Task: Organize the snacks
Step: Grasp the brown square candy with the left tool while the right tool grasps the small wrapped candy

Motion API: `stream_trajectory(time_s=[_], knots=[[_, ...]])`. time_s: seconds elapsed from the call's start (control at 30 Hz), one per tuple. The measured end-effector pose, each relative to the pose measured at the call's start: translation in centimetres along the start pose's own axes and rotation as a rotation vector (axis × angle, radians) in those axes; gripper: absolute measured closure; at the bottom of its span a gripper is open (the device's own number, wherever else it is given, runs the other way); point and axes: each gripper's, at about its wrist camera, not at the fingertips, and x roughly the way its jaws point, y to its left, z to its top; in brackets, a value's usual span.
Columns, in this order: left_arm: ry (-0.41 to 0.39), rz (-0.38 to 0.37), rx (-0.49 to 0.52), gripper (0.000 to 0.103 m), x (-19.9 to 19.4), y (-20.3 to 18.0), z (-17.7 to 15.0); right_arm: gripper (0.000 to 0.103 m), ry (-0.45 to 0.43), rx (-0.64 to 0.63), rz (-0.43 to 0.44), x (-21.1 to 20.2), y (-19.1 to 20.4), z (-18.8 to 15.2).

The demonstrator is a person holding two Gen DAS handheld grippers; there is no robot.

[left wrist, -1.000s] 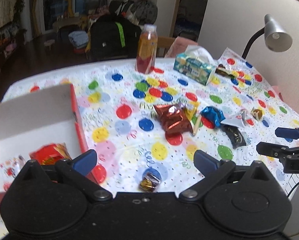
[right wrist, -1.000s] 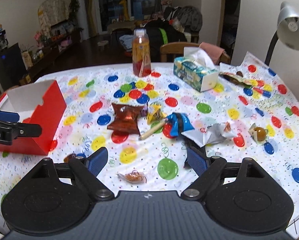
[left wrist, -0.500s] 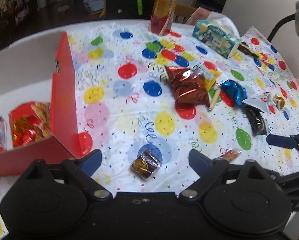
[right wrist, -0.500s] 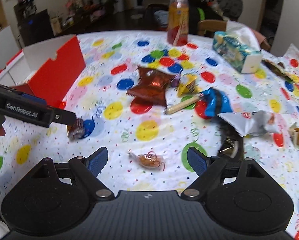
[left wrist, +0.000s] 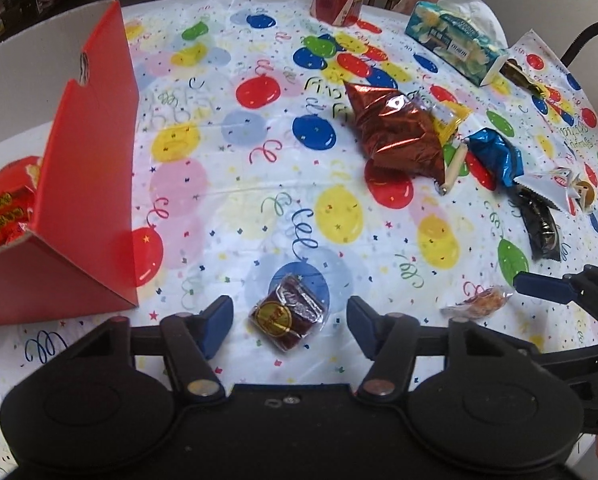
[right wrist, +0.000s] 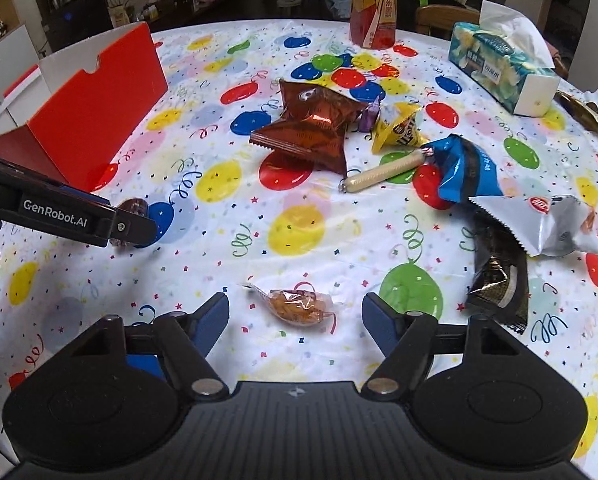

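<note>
I have both sets of fingers spread wide, gripping nothing. My left gripper [left wrist: 289, 322] straddles one brown gold-sealed candy [left wrist: 287, 317] lying on the desk [left wrist: 235, 184], just right of the red box [left wrist: 83, 184], which holds one red packet [left wrist: 3, 208]. My right gripper [right wrist: 295, 316] brackets one clear-wrapped orange sweet [right wrist: 299, 307]. Beyond lie one maroon foil bag [right wrist: 311, 124], a yellow cone pack [right wrist: 397, 128], a sausage stick [right wrist: 383, 170], a blue wrapper [right wrist: 463, 172], a silver packet [right wrist: 539, 220] and a black packet [right wrist: 499, 280]. One bottle [right wrist: 373, 4] and one tissue box [right wrist: 499, 68] stand at the far edge.
</note>
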Motion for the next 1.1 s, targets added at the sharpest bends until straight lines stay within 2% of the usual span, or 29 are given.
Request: stream_trajectory(time_s=[0.3,0.57,0.8,0.87,1.1], knots=[[0.018,-0.003,-0.005,0.062,0.4,0.2,-0.1,0.049,0.019,-0.017,-0.011,0.5,0.4,-0.2],[0.018,0.003,0.002,0.064,0.3,0.3,-0.1,0.074,0.034,-0.014,-0.028,0.6,0.5,-0.4],[0.01,0.004,0.014,0.064,-0.3,0.6,-0.1,0.081,0.026,0.008,-0.036,0.1,0.7,-0.5],[0.002,0.004,0.024,0.064,-0.6,0.6,-0.2,0.089,0.023,0.015,-0.032,-0.2,0.8,-0.4],[-0.018,-0.01,0.037,0.064,-2.1,0.8,-0.2,0.09,-0.005,0.014,-0.038,-1.5,1.3,0.1]])
